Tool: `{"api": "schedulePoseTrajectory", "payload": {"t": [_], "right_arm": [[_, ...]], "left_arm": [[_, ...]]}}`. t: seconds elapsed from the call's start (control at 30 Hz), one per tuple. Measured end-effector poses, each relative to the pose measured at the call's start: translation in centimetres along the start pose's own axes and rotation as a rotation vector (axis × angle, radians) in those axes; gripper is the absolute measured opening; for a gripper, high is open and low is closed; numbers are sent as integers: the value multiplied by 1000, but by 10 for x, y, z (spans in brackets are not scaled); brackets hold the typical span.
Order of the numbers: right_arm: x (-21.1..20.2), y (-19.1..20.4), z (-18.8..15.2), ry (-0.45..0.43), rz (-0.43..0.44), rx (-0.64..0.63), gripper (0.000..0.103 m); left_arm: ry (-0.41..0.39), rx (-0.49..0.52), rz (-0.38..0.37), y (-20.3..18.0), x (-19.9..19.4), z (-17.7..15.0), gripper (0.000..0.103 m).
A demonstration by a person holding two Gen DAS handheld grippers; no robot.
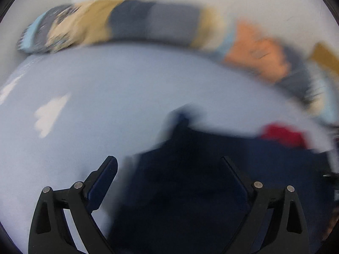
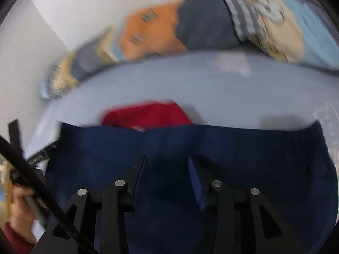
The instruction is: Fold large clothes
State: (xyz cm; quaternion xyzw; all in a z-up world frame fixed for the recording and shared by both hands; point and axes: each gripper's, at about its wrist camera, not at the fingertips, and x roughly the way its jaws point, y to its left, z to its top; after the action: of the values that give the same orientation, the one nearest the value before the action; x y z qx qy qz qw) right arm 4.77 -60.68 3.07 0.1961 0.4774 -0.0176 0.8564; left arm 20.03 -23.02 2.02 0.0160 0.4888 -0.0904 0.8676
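A dark navy garment (image 2: 211, 148) lies spread on a pale blue bed sheet (image 2: 190, 80); its elastic waistband runs across the right wrist view. It also fills the lower right of the left wrist view (image 1: 201, 180). My left gripper (image 1: 169, 160) is open wide, empty, over the garment's left edge. My right gripper (image 2: 167, 158) is open over the middle of the garment, with no cloth between the fingers. Both views are blurred by motion.
A red garment (image 2: 148, 116) lies just beyond the navy one, also in the left wrist view (image 1: 284, 135). A patchwork quilt (image 1: 137, 23) in beige, grey and orange is bunched along the bed's far edge against a white wall. A hand (image 2: 21, 201) shows lower left.
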Motion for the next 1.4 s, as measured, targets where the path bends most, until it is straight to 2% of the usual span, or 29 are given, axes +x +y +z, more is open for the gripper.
{"api": "schedulePoseTrajectory", "payload": {"t": [0.03, 0.07, 0.13, 0.27, 0.33, 0.37, 0.43, 0.53, 0.57, 0.63, 0.7, 0.73, 0.77, 0.83, 0.9, 0.93, 0.97, 1.0, 1.1, 1.2, 1.3, 1.4], "right_arm": [[2, -11, -2, 6, 8, 27, 32], [-1, -38, -3, -5, 69, 118, 23], [-16, -76, -5, -23, 34, 223, 21], [-75, -136, -23, -75, -99, 270, 22], [-109, -134, -37, -116, -166, 204, 28], [-120, -128, -45, -123, -159, 164, 37], [-139, -111, -72, -121, -40, 92, 48], [-146, -85, -119, -73, 46, 1, 48], [-143, -79, -132, -52, 73, -17, 48], [-133, -82, -157, -5, 46, -15, 47], [-132, -100, -168, -1, 43, 38, 25], [-135, -113, -171, -2, 6, 77, 2], [-141, -126, -172, -10, 1, 128, 0], [-163, -151, -181, -38, 20, 221, 0], [-189, -162, -194, -75, -19, 230, 6], [-195, -166, -197, -89, -6, 243, 29], [-204, -174, -205, -103, 10, 273, 61], [-212, -182, -213, -122, 33, 309, 69], [-222, -202, -240, -143, 170, 419, 71], [-214, -205, -255, -136, 282, 504, 71], [-191, -193, -258, -110, 326, 547, 71], [-180, -186, -257, -109, 340, 558, 71]], "left_arm": [[24, -45, -42, 15, 6, -3, 97], [9, -98, -103, 30, 1, -4, 97], [-7, -121, -92, 45, -8, -4, 97], [-50, -64, -90, 63, -51, -14, 97], [-83, -43, -125, 66, -77, -23, 97], [-125, -23, -172, 63, -98, -33, 97], [-124, 17, -225, 51, -116, -50, 97], [-97, 89, -271, 32, -121, -80, 97], [-69, 118, -261, 26, -116, -88, 97], [-15, 124, -216, 24, -95, -104, 97], [58, 106, -141, 39, -73, -116, 97], [57, 41, -179, 57, -70, -121, 95], [40, 10, -196, 70, -76, -123, 92], [34, -19, -168, 89, -91, -128, 91], [31, -61, -171, 110, -105, -135, 91], [34, -97, -189, 125, -114, -141, 91], [37, -145, -215, 141, -123, -148, 91], [42, -190, -240, 155, -127, -155, 91], [88, -311, -346, 187, -132, -173, 91], [113, -364, -457, 190, -132, -186, 91], [122, -369, -526, 175, -128, -190, 92], [118, -373, -531, 157, -119, -186, 96]]}}
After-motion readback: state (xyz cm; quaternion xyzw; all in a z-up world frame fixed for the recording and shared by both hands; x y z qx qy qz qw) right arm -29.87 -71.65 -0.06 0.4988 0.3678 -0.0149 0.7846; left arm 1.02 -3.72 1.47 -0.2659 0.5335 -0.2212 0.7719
